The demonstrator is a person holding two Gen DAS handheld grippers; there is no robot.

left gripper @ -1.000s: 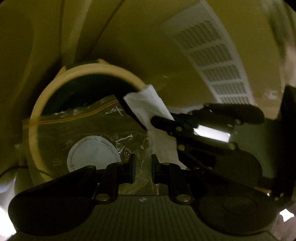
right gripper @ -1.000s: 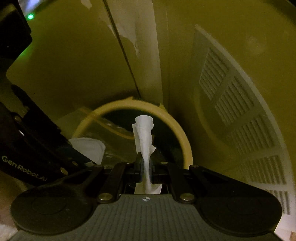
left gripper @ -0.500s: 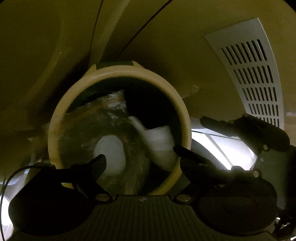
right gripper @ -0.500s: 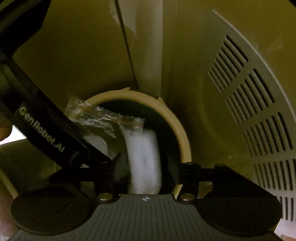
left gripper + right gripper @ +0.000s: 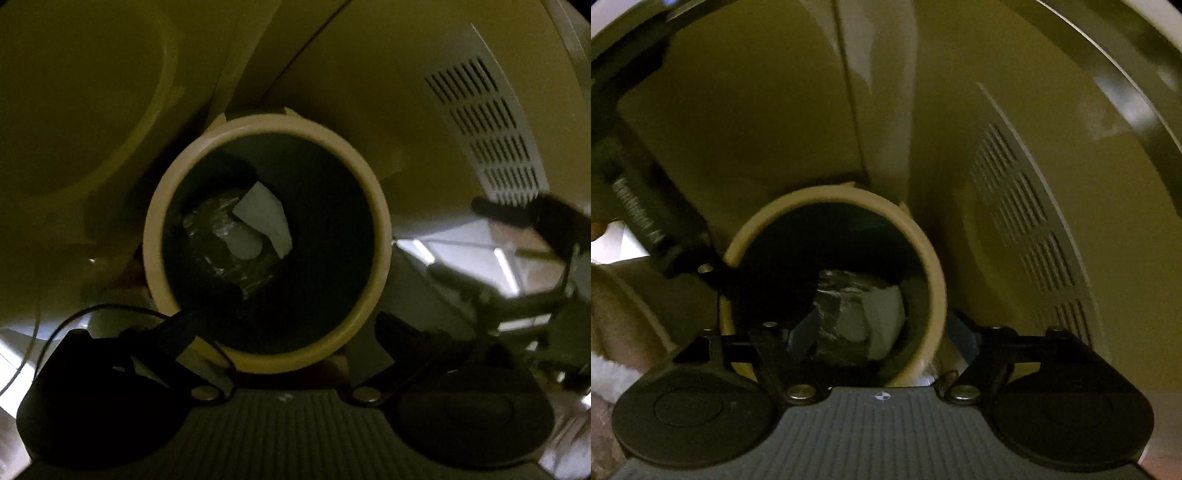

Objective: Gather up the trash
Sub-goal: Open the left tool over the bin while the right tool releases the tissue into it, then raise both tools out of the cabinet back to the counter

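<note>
A round bin with a cream rim stands below both grippers. At its dark bottom lie a crumpled clear plastic bag and a white tissue. My left gripper hangs over the bin's near edge. Its jaws are opening wide and nothing is between them. In the right wrist view the same bin holds the bag and the tissue. My right gripper is above the near rim, its jaws are opening, and they are empty too. The right gripper's fingers show at the right of the left wrist view.
A pale panel with rows of vent slots rises to the right of the bin. A curved cream surface stands at the left. A thin black cable runs by the left finger. Shiny floor lies at the right.
Both grippers went from shut to open. The plastic bag left the left jaws and the tissue left the right jaws, and both dropped into the bin. Both grippers rose a little.
</note>
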